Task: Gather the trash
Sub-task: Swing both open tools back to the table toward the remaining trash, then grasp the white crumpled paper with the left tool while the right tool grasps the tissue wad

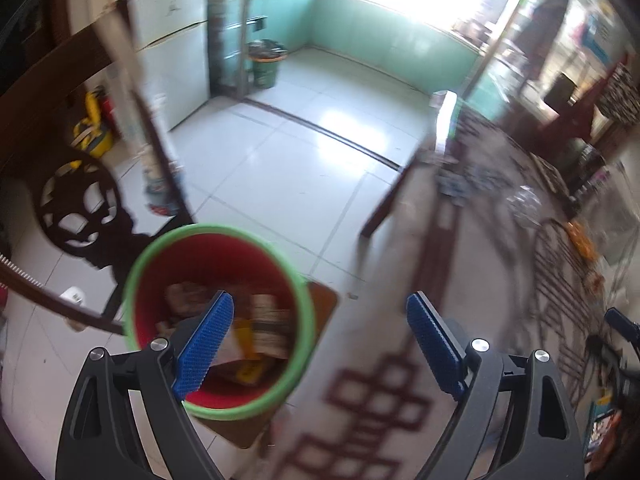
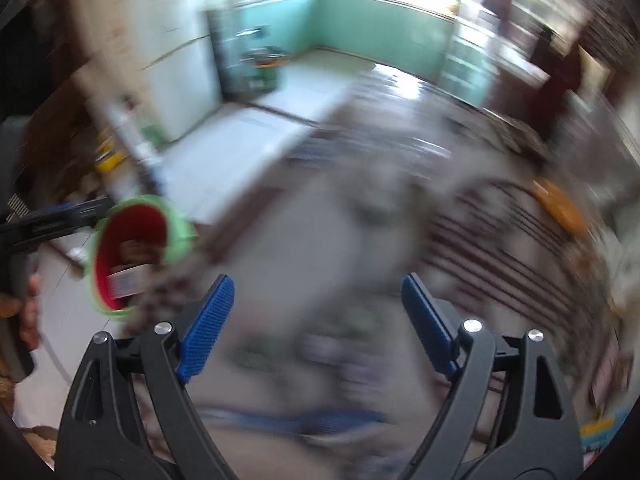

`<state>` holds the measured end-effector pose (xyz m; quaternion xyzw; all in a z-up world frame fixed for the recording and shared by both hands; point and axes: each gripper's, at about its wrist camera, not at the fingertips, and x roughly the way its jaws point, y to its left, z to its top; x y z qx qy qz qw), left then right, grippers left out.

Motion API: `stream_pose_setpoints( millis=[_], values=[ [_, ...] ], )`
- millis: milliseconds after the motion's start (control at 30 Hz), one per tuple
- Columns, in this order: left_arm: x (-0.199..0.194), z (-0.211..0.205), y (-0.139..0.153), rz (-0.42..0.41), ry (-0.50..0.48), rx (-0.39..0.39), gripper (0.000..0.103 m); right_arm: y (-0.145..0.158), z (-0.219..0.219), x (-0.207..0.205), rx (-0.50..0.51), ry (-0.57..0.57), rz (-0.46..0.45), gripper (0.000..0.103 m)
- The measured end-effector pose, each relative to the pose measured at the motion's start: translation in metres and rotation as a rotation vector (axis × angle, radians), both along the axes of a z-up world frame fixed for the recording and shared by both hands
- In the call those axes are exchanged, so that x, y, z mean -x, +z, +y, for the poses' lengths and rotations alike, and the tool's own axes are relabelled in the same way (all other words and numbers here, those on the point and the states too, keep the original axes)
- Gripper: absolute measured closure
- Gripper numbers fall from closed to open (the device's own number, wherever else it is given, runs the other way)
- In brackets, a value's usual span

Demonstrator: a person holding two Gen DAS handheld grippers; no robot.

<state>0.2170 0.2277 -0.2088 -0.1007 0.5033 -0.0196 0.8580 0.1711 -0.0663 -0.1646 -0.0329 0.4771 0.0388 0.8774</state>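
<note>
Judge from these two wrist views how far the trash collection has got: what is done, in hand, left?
Done: wrappers and paper lie in the red bin. In hand: nothing; left tool and right tool are open and empty. Left: blurred litter, perhaps, on the table.

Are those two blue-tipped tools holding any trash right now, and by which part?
Nothing is held. The left tool stands open above the red bin, and the right tool is open over the blurred table, nothing between its pads.
</note>
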Motion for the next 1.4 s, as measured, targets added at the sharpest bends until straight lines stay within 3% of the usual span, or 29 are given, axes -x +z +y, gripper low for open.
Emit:
stream_pose_setpoints(
  millis=[167, 333, 400, 500, 633, 733, 767, 800, 833, 933, 1100, 1400],
  values=[
    [0.002, -0.073, 0.009, -0.025, -0.082, -0.030, 0.018, -0.007, -0.176, -0.004, 0.050, -0.268, -0.002, 0.019],
    [-0.003, -0.149, 0.022, -0.063, -0.115, -0.037, 0.018, -0.038, -0.280, -0.028, 0.243, -0.336, 0.001, 0.016],
    [-0.009, -0.177, 0.028, -0.076, -0.131, -0.048, 0.018, -0.046, -0.316, -0.037, 0.205, -0.407, -0.030, 0.016],
    [-0.020, -0.218, 0.042, -0.117, -0.151, -0.066, 0.018, -0.070, -0.369, -0.053, 0.045, -0.513, -0.015, 0.016],
    [-0.042, -0.266, 0.052, -0.146, -0.169, -0.077, 0.017, -0.105, -0.390, -0.077, -0.016, -0.530, 0.037, 0.016],
    [-0.063, -0.296, 0.048, -0.147, -0.192, -0.104, 0.017, -0.121, -0.403, -0.084, -0.156, -0.559, 0.023, 0.018],
    [-0.070, -0.303, 0.045, -0.144, -0.203, -0.113, 0.017, -0.124, -0.403, -0.086, -0.171, -0.553, 0.024, 0.022],
    [-0.079, -0.312, 0.041, -0.141, -0.215, -0.133, 0.017, -0.127, -0.402, -0.088, -0.175, -0.543, 0.023, 0.037],
    [-0.089, -0.321, 0.038, -0.142, -0.227, -0.152, 0.017, -0.131, -0.401, -0.090, -0.187, -0.530, 0.023, 0.042],
    [-0.114, -0.336, 0.029, -0.152, -0.237, -0.178, 0.017, -0.130, -0.407, -0.084, -0.281, -0.519, -0.009, 0.054],
    [-0.160, -0.342, -0.002, -0.078, -0.174, -0.120, 0.017, -0.109, -0.406, -0.058, -0.396, -0.498, -0.064, 0.056],
    [-0.194, -0.356, -0.063, 0.046, -0.113, -0.092, 0.017, -0.078, -0.380, -0.038, -0.403, -0.429, -0.098, 0.056]
  ],
)
